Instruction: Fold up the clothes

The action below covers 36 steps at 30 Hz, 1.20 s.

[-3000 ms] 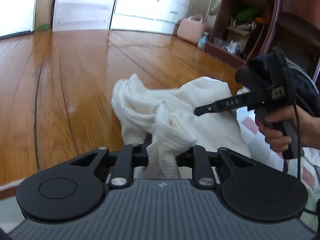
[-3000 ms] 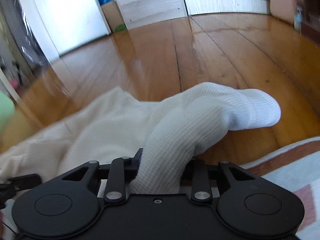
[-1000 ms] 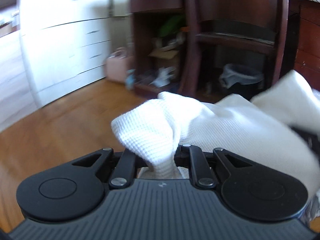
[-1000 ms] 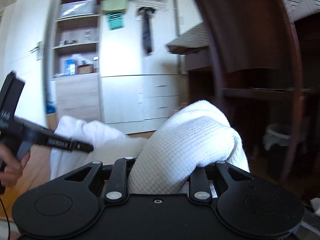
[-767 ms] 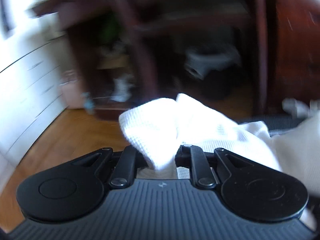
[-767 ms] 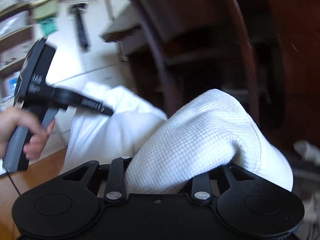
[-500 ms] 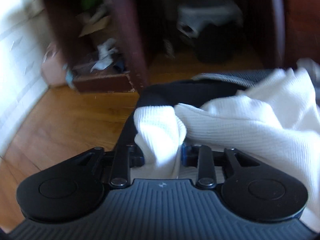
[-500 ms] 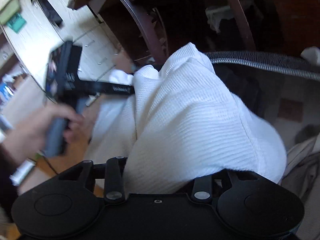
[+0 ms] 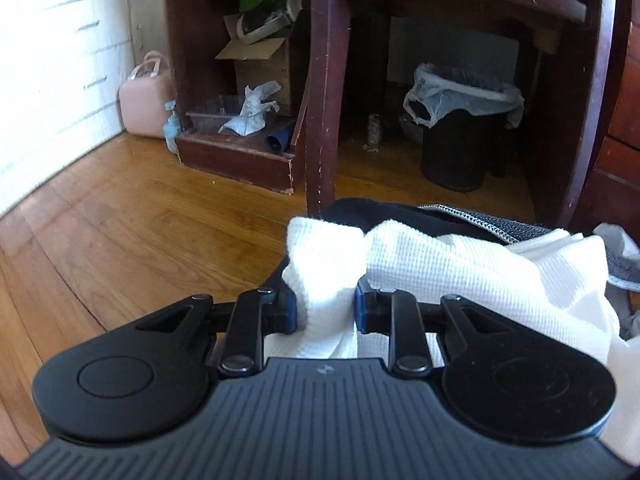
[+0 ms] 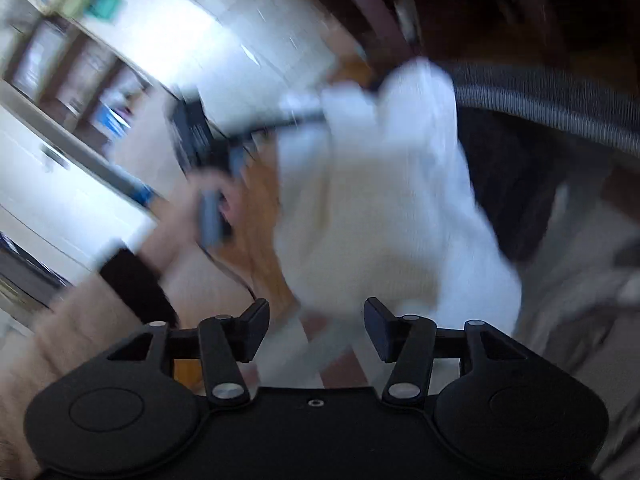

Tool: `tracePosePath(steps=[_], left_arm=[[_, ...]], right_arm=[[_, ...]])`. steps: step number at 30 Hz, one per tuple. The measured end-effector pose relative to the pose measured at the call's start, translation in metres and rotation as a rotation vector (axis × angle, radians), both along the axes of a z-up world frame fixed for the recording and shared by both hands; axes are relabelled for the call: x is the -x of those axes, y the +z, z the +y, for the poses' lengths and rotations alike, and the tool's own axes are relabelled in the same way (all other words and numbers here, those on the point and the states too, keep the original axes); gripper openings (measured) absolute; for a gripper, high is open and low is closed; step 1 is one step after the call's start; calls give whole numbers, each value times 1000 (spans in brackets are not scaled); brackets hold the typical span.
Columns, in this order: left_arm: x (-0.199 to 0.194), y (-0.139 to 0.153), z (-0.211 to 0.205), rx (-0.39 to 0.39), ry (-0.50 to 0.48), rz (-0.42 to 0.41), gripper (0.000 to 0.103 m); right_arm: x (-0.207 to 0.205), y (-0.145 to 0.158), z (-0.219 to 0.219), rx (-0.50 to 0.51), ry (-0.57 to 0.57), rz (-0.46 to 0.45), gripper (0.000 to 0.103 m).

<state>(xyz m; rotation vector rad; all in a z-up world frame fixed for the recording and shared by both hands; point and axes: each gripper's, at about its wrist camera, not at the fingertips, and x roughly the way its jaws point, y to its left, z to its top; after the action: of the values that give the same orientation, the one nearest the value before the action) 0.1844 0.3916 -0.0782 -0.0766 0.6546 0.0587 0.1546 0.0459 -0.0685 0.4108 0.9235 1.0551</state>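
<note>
White cloth with a waffle feel is bunched up between the fingers of the left gripper. Both pads touch the cloth, one on each side, so the fingers are pinching a thick fold of it, and the jaws are closing a little. Past the fingertips the cloth puffs up in a bright lump and then spreads off to the right side of the fingers. It lies on top of a black garment with a grey ribbed edge. Further ahead of the fingers is the wooden floor, a dark wooden shelf unit and a black bin with a clear bag in it.

The right wrist view is very blurry. The right gripper has its fingers spread wide apart, and the jaws are opening. Nothing is pinched there. The white cloth hangs just ahead of the fingertips and a bit above them, not touching the pads. Off to the left of these fingers a hand holds the left gripper, whose tip reaches into the far top of the cloth.
</note>
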Motion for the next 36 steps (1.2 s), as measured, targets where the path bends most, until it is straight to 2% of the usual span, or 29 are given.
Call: tracePosePath(steps=[2, 4, 6, 8, 10, 12, 14, 15, 16, 17, 18, 20, 22, 23, 26, 28, 30, 33, 35, 36], left_arm=[[3, -6, 8, 68, 26, -6, 27], [5, -13, 18, 159, 54, -11, 27], [8, -18, 24, 221, 70, -15, 27], [11, -21, 25, 236, 72, -24, 27], [10, -22, 21, 198, 61, -27, 25], [5, -21, 11, 123, 26, -24, 17], [1, -19, 2, 58, -19, -30, 16], [-1, -18, -1, 51, -44, -43, 16], [-5, -18, -1, 62, -43, -47, 15], [-9, -17, 1, 84, -28, -47, 14], [-13, -15, 0, 85, -23, -48, 13], [-18, -10, -3, 49, -28, -51, 13], [-23, -4, -7, 12, -34, -54, 13], [-26, -1, -9, -6, -37, -55, 13], [-31, 1, -11, -40, -49, -38, 13], [-32, -1, -10, -40, -44, -35, 13], [-31, -3, -9, -31, -35, -37, 13], [-29, -5, -8, -19, -24, -42, 13], [-28, -6, -8, -23, -24, -44, 13], [-27, -6, -8, -17, -22, -46, 13]], right_arm=[[-25, 9, -11, -15, -64, -105, 61], [-51, 7, -5, 33, -75, -183, 61], [-76, -8, 8, 98, -69, -197, 61], [-95, -29, 19, 126, -79, -194, 61], [-115, -47, 28, 183, -111, -192, 61], [-131, -57, 33, 234, -135, -202, 63], [-147, -60, 37, 203, -133, -210, 60], [-156, -57, 37, 186, -156, -215, 60], [-166, -53, 39, 184, -178, -232, 57], [-172, -48, 42, 216, -212, -286, 51], [-176, -43, 49, 288, -259, -385, 38], [-186, -33, 59, 381, -327, -525, 34], [-203, -23, 59, 377, -366, -513, 22], [-208, -19, 58, 353, -360, -487, 23], [-211, -11, 56, 240, -279, -382, 37], [-205, -12, 58, 186, -228, -329, 58], [-198, -16, 61, 138, -177, -281, 65], [-187, -24, 66, 68, -101, -212, 69], [-181, -28, 72, 70, -77, -204, 74], [-176, -30, 77, 90, -75, -212, 82]])
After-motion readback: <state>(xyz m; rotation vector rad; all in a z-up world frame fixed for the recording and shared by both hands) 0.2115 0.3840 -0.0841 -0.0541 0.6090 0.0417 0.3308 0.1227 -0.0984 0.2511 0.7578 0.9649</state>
